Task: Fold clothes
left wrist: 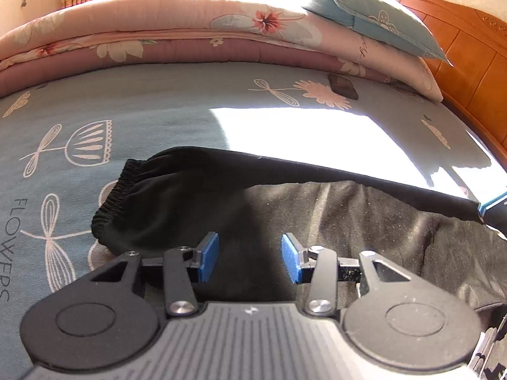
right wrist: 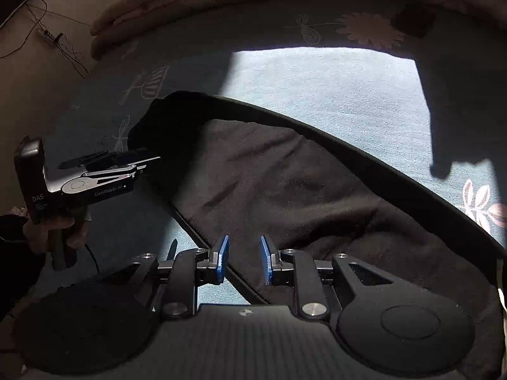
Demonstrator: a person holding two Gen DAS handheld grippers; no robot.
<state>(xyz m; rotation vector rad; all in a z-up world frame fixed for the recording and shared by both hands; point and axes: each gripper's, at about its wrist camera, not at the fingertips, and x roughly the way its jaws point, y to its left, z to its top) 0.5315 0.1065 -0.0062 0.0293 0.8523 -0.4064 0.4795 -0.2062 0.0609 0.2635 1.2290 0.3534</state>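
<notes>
In the left wrist view, the left gripper (left wrist: 249,259) hovers over a black garment (left wrist: 317,215) spread on a bed sheet (left wrist: 142,110) of grey-blue cloth printed with whisks and flowers. Its blue pads (left wrist: 209,261) stand moderately apart with nothing pinched between them; only the dark fabric lies below the gap. The garment's gathered elastic cuff (left wrist: 117,196) lies to the left, and a folded-over leg runs as a dark band toward the right edge, where a bit of the right gripper (left wrist: 489,205) meets the cloth. A bright patch of sunlight falls on the sheet beyond the garment. Behind it lie a folded pink floral quilt (left wrist: 190,31), a light blue pillow (left wrist: 364,15), a dark phone (left wrist: 343,86) on the sheet and an orange wooden headboard (left wrist: 469,47). In the right wrist view, the right gripper (right wrist: 244,259) points down at the near edge of the same garment (right wrist: 285,183), its pads (right wrist: 223,258) narrowly parted and clamping nothing; the garment's hem passes beneath them. At the left, a hand (right wrist: 57,228) holds the left gripper (right wrist: 144,161) with its tips at the garment's dark far end.
</notes>
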